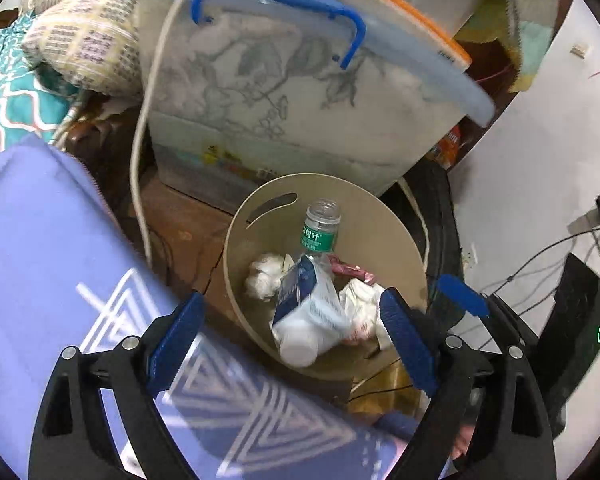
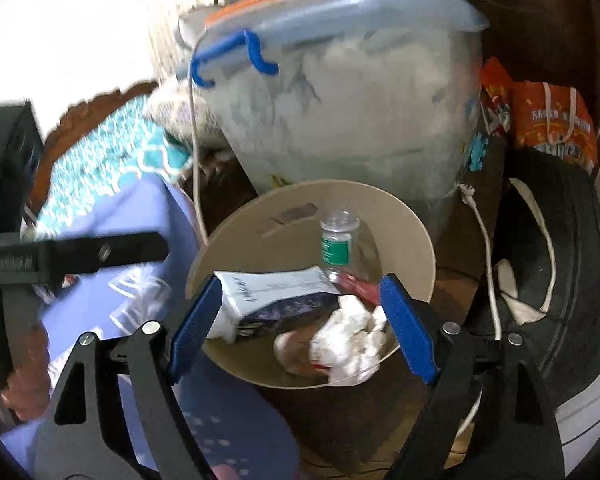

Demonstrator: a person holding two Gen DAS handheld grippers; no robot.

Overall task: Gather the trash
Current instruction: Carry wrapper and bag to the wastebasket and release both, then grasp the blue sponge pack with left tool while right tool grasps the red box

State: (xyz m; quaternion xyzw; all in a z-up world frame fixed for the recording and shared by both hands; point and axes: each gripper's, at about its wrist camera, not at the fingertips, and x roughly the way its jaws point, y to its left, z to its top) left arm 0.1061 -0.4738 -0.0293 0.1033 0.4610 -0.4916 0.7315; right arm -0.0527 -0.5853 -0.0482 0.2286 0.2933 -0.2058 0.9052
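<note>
A beige round bin (image 1: 384,220) is standing on the brown floor (image 1: 180,216), and the collected trash is lying inside it. A clear plastic bottle (image 1: 320,228) with a green label is leaning upright against the bin's far inner wall, its cap off. A white and dark-blue carton (image 1: 308,300) is lying tilted across the middle, touching the bottle's base. Crumpled white tissue (image 2: 348,336) is sitting near the bin's near wall, and a pink wrapper (image 1: 350,270) is poking out beside the bottle.

Behind the bin, a large translucent storage box (image 1: 260,96) with a pale lid and a blue handle is standing, cloudy white contents showing through it. A white cable (image 1: 140,152) is hanging down its left side. To the right, orange snack bags (image 2: 552,124) printed with writing too blurred to read are lying above a black bag (image 2: 572,260). On the left, purple patterned bedding (image 1: 40,240) and teal patterned cloth (image 1: 4,92) are lying. A white wall (image 1: 540,128) is rising on the right.

The bottle's label writing is too small to read.

The left gripper (image 1: 296,320) is hovering above the bin with jaws wide apart, nothing between them. The right gripper (image 2: 300,316) is likewise spread wide and empty.
</note>
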